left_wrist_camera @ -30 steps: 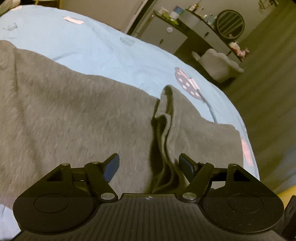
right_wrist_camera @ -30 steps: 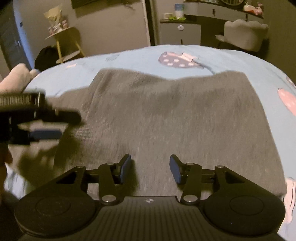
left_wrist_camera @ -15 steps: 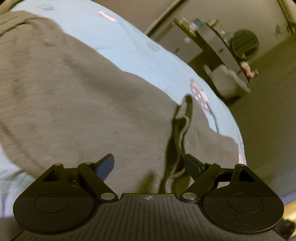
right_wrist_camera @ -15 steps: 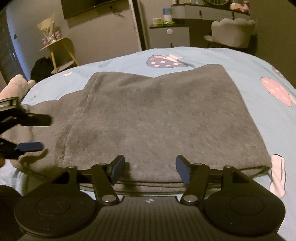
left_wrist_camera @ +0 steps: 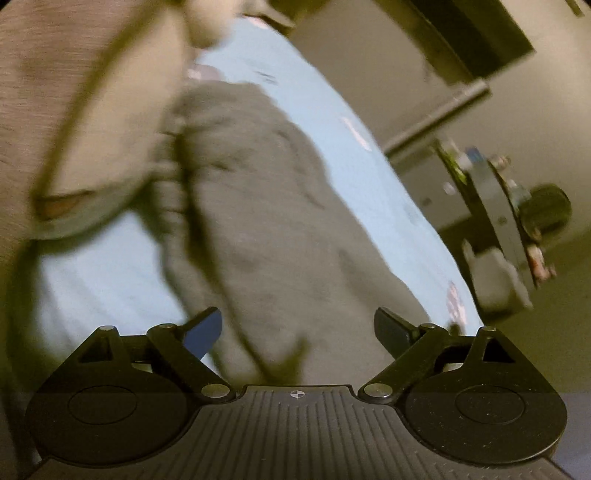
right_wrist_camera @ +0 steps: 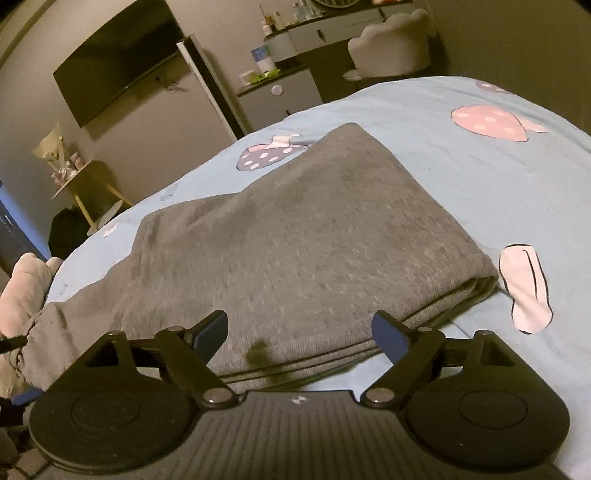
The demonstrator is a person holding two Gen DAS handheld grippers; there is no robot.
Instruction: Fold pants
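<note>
Grey pants (right_wrist_camera: 303,251) lie folded in layers on the light blue bed sheet (right_wrist_camera: 480,192); the stacked edges face me in the right wrist view. My right gripper (right_wrist_camera: 299,332) is open and empty, just above the near folded edge. In the blurred left wrist view the grey pants (left_wrist_camera: 266,206) run away across the sheet (left_wrist_camera: 110,280), with the gathered waistband at the left. My left gripper (left_wrist_camera: 297,328) is open and empty, over the pants' near end.
A pale pillow or plush (right_wrist_camera: 26,288) lies at the bed's left end. Beyond the bed stand a wall TV (right_wrist_camera: 118,66), a small wooden side table (right_wrist_camera: 81,184), a desk with bottles (right_wrist_camera: 314,33) and a padded chair (right_wrist_camera: 391,44).
Both grippers have drawn back toward the near edge of the pants and opened wider. The left view has swung left toward the waistband. The right view has tilted and now shows the folded edge.
</note>
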